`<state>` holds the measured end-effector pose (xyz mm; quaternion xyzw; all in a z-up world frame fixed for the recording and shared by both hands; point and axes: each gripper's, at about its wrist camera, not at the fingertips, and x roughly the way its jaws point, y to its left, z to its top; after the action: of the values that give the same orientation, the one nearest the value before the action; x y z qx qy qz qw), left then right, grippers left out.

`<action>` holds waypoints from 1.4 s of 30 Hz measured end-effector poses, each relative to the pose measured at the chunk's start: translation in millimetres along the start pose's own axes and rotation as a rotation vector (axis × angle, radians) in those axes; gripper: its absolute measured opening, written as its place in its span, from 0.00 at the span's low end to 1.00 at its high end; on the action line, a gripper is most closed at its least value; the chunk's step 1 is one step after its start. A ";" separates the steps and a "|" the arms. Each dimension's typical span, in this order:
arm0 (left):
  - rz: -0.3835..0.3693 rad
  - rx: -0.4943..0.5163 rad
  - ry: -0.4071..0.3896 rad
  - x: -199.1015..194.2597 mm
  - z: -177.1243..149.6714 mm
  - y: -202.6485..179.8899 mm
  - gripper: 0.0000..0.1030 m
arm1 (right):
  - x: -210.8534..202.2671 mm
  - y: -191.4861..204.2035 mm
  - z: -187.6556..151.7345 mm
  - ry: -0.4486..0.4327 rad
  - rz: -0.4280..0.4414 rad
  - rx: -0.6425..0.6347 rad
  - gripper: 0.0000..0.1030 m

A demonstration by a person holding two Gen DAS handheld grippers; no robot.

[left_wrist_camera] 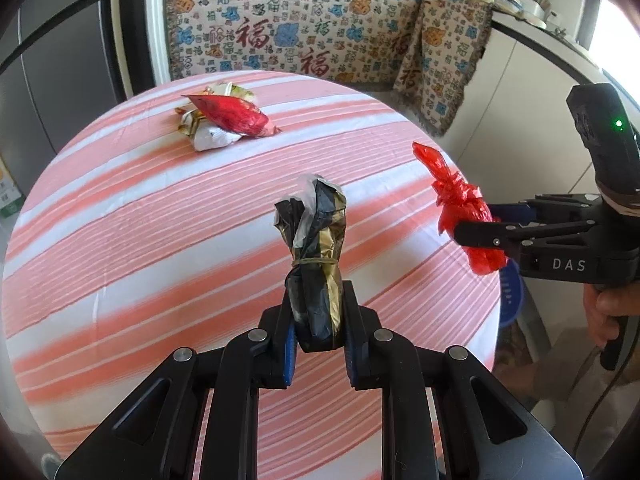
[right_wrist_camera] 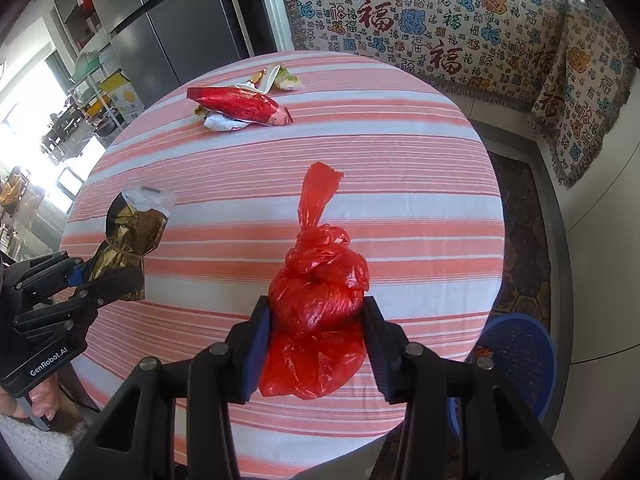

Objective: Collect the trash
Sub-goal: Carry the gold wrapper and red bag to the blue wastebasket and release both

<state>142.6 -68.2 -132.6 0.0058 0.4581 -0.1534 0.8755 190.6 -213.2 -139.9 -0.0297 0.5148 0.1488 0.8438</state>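
While the left gripper (left_wrist_camera: 318, 320) clamps a black-gold bag (left_wrist_camera: 316, 264) upright, the right gripper (right_wrist_camera: 318, 340) squeezes a knotted red bag (right_wrist_camera: 316, 300).

- The right gripper (right_wrist_camera: 318, 344) clamps a knotted red plastic bag (right_wrist_camera: 318, 300) between its two blue-padded fingers (right_wrist_camera: 256, 344), above the striped tablecloth (right_wrist_camera: 400, 208).
- The bag's twisted tail points up and away from the gripper.
- At the left edge, the left gripper (right_wrist_camera: 100, 280) grips a gold and black wrapper bundle (right_wrist_camera: 128, 240) tied with a rubber band.
- On the far side of the table, well apart from both grippers, lies a red foil packet (right_wrist_camera: 240, 106) on top of crumpled wrappers (right_wrist_camera: 276, 78).
- A blue basket (right_wrist_camera: 520, 360) stands on the floor at the lower right, just beside the table.
- A patterned cloth (right_wrist_camera: 440, 20) with red characters hangs behind the table.
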 end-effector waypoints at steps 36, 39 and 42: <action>-0.319 0.240 0.188 140.0 38.6 -290.3 0.17 | -19.0 -319.6 -153.5 -0.018 -0.194 0.454 0.43; -0.316 0.241 0.208 152.6 36.6 -298.5 0.17 | -13.4 -327.8 -158.3 -0.012 -0.171 0.480 0.43; -0.313 0.251 0.224 164.5 35.6 -304.9 0.18 | -11.4 -330.9 -160.2 -0.007 -0.160 0.486 0.44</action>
<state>175.3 -407.4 -204.4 0.0603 0.5253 -0.3416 0.7770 141.2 -564.0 -239.0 0.1339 0.5285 -0.0463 0.8370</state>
